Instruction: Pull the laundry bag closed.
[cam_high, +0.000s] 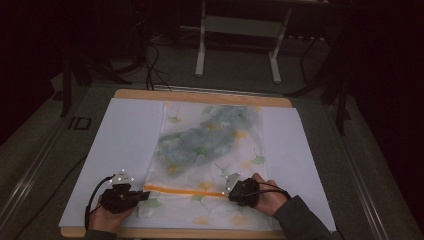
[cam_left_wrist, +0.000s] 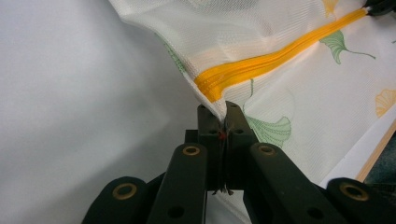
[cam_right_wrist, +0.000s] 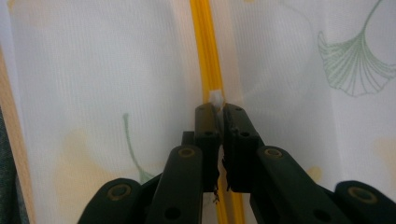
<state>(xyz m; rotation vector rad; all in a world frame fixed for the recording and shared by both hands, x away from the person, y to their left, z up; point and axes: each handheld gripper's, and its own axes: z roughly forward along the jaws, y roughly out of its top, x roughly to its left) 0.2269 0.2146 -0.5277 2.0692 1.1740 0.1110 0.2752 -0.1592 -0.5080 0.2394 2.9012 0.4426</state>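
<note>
The left gripper (cam_left_wrist: 223, 109) pinches the bag (cam_high: 210, 145) at the zip's (cam_left_wrist: 275, 56) end, likely to hold it taut, while the right gripper (cam_right_wrist: 217, 109) is clamped on the white pull (cam_right_wrist: 215, 97). The bag lies flat on white paper (cam_high: 125, 135), zip stretched between the two grippers

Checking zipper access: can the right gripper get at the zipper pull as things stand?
Likely yes. The right gripper is shut on the white zipper pull on the orange zipper, nothing between them; the left gripper pinches the bag at the zipper's other end.
</note>
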